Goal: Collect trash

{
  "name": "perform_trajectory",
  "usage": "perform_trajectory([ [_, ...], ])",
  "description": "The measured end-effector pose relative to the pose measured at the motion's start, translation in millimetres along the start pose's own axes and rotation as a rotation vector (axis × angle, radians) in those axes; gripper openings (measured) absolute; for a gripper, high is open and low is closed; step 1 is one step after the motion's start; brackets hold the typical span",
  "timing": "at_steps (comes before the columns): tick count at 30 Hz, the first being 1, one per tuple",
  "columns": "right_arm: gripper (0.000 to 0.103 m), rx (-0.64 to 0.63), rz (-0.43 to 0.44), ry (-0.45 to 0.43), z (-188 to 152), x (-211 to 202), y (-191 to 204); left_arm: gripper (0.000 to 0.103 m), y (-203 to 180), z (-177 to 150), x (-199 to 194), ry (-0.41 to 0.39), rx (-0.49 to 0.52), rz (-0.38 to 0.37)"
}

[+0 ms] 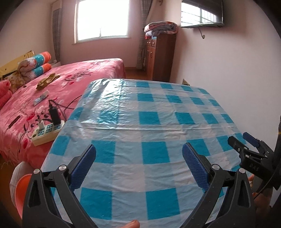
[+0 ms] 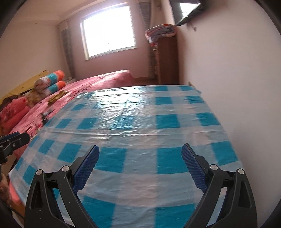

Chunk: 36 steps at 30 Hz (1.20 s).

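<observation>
The left gripper (image 1: 138, 157) hangs over the near edge of a table covered by a blue-and-white checked plastic tablecloth (image 1: 151, 122), its jaws spread wide with nothing between the blue ribbed pads (image 1: 84, 166). The right gripper (image 2: 140, 157) is held the same way over the near edge toward the right side, jaws wide apart and empty; in the left wrist view it shows at the table's right edge (image 1: 245, 143), and there too its fingers stand apart. A fingertip (image 1: 132, 223) peeks in at the bottom of the left view. The cloth is wrinkled and glossy, catching light from the window (image 1: 101, 19) toward its far left corner, and no piece of trash can be made out on it in either view. Just beside the table's left edge stands a bed with a pink bedspread (image 1: 73, 77); a power strip (image 1: 46, 130) with plugs and cables lies on it near the table, with a crumpled olive-gold cloth (image 1: 47, 81) and rolled pillows (image 1: 36, 64) farther off. Beyond the far edge, a wooden cabinet (image 1: 160, 57) against the wall carries a folded blanket (image 1: 160, 28), and a wall-mounted television (image 1: 202, 14) hangs above.
</observation>
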State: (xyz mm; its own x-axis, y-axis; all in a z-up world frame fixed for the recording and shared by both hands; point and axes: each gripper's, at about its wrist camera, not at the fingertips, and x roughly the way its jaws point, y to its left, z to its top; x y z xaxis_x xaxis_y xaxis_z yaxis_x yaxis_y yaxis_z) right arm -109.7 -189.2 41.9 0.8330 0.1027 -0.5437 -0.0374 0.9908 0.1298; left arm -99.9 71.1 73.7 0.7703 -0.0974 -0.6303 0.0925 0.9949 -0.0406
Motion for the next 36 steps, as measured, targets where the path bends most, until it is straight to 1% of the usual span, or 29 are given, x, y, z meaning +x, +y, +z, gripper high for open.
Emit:
perform_trajectory([
  [4, 0.093, 0.001, -0.070, -0.030, -0.5, -4.7, -12.0, 0.099, -11.8, 3.0, 4.3, -0.018, 0.017, -0.004],
  [11, 0.095, 0.032, -0.135, -0.051, -0.2, -7.7, -31.7, 0.099, -28.5, 5.4, 11.1, -0.048, 0.056, 0.065],
  [16, 0.095, 0.016, -0.178, -0.081, 0.9, -11.3, -35.5, 0.099, -36.3, 7.4, 14.9, -0.055, 0.072, 0.087],
  [22, 0.096, 0.007, -0.195, -0.093, 0.5, -11.9, -36.8, 0.099, -38.8, 9.1, 19.2, -0.055, 0.059, 0.079],
  [26, 0.096, 0.005, -0.207, -0.104, 0.6, -12.5, -38.5, 0.099, -43.1, 10.6, 21.6, -0.063, 0.072, 0.075],
  [30, 0.097, 0.011, -0.217, -0.112, 0.8, -13.4, -41.0, 0.099, -45.5, 11.4, 23.3, -0.067, 0.077, 0.053],
  [32, 0.097, 0.015, -0.219, -0.110, 1.1, -12.9, -42.2, 0.099, -48.3, 11.1, 26.5, -0.058, 0.085, 0.033],
  [36, 0.097, 0.017, -0.218, -0.110, 1.6, -12.4, -43.1, 0.099, -54.4, 8.4, 30.4, -0.048, 0.109, 0.030],
])
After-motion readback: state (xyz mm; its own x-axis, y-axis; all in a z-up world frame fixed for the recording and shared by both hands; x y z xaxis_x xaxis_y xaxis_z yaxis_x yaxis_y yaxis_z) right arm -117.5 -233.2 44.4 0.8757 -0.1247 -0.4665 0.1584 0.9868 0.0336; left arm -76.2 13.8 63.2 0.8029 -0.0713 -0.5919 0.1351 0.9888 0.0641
